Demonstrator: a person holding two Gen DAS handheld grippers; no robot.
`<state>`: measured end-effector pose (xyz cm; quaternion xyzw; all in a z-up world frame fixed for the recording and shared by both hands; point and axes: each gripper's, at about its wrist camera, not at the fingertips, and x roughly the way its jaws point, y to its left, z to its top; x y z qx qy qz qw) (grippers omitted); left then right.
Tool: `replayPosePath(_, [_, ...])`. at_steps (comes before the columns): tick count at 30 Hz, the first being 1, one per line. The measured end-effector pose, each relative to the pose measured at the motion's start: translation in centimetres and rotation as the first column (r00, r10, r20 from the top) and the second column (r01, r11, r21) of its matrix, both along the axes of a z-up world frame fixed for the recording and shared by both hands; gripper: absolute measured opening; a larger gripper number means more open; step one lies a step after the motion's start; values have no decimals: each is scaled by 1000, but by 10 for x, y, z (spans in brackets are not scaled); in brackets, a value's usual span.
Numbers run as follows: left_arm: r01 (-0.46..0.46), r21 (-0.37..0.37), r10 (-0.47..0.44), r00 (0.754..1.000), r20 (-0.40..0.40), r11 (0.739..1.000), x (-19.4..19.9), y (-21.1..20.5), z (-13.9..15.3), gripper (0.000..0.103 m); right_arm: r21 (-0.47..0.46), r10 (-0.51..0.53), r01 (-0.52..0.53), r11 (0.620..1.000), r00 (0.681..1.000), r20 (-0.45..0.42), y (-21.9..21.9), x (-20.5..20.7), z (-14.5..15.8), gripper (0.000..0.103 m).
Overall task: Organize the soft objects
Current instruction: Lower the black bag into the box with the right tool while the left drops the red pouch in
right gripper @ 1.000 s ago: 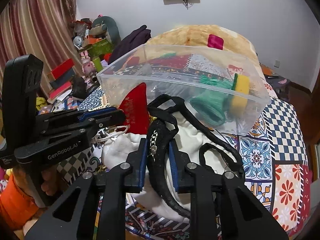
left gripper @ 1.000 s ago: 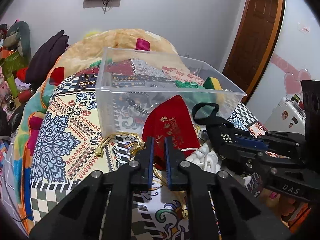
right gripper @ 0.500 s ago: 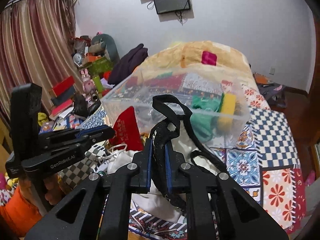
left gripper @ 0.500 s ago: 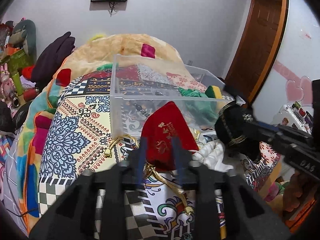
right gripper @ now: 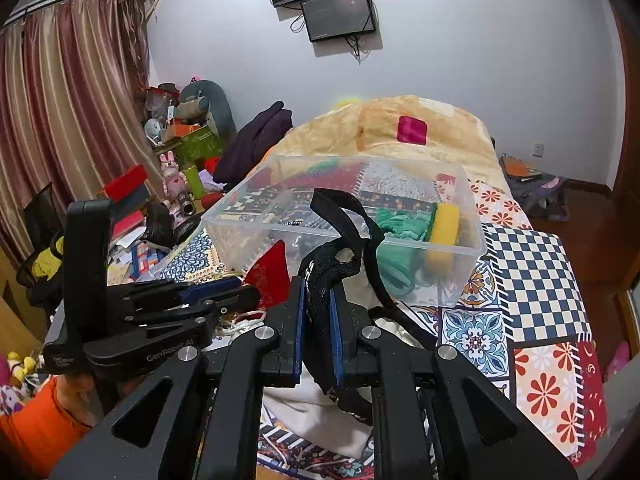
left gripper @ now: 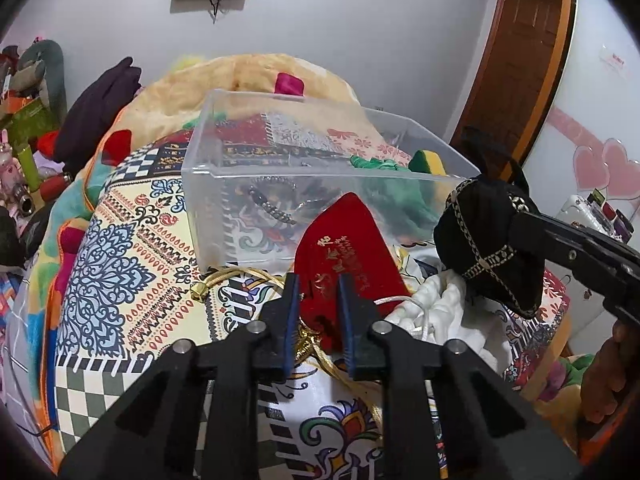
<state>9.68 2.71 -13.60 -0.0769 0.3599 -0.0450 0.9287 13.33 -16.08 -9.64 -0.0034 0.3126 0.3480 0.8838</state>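
The clear plastic bin (left gripper: 224, 184) sits on the bed's patchwork quilt (left gripper: 120, 264), holding a green knitted item (right gripper: 400, 228), a yellow sponge (right gripper: 442, 226) and a beaded bracelet (left gripper: 268, 204). Against the bin's near wall leans a red velvet pouch (left gripper: 344, 248) with gold lettering and a gold drawstring (left gripper: 224, 278). The left gripper (left gripper: 318, 316) hovers over the pouch's lower edge, its fingers (left gripper: 290, 320) spread on either side of the red fabric without closing on it. Just right of the pouch lies a white drawstring bag (left gripper: 432, 304). The right gripper (right gripper: 318, 328) has its fingers (right gripper: 298, 332) pinching a black pouch (left gripper: 488, 236) with gold chain trim, held in the air above the white bag, near the bin's front right corner; its black strap (right gripper: 340, 208) loops up in front of the bin
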Motion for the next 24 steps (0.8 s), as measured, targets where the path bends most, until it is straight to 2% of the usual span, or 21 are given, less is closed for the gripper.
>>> replayPosePath(1, [5, 2, -5, 1000, 4, 1000, -1, -1, 1, 7, 2, -3, 3, 1000, 1000, 1, 0, 0, 0, 10])
replayPosePath(8, [7, 1, -7, 998, 60, 1000, -19, 1, 19, 5, 22, -21, 21, 1000, 1000, 17, -6, -1, 5, 10])
replayPosePath(12, [6, -15, -4, 994, 113, 1000, -29, 4, 40, 5, 31, -29, 28, 999, 999, 39, -8, -2, 15, 10])
replayPosePath(15, [1, 6, -2, 987, 163, 1000, -32, 4, 60, 5, 40, -36, 34, 999, 997, 72, -9, -2, 27, 10])
replayPosePath(19, [5, 22, -9, 978, 207, 1000, -29, 2, 81, 5, 54, -54, 48, 997, 991, 121, -11, 1, 45, 10])
replayPosePath(24, [-3, 49, -9, 971, 239, 999, -8, 1, 104, 5, 74, -80, 69, 995, 983, 167, -11, 16, 64, 10])
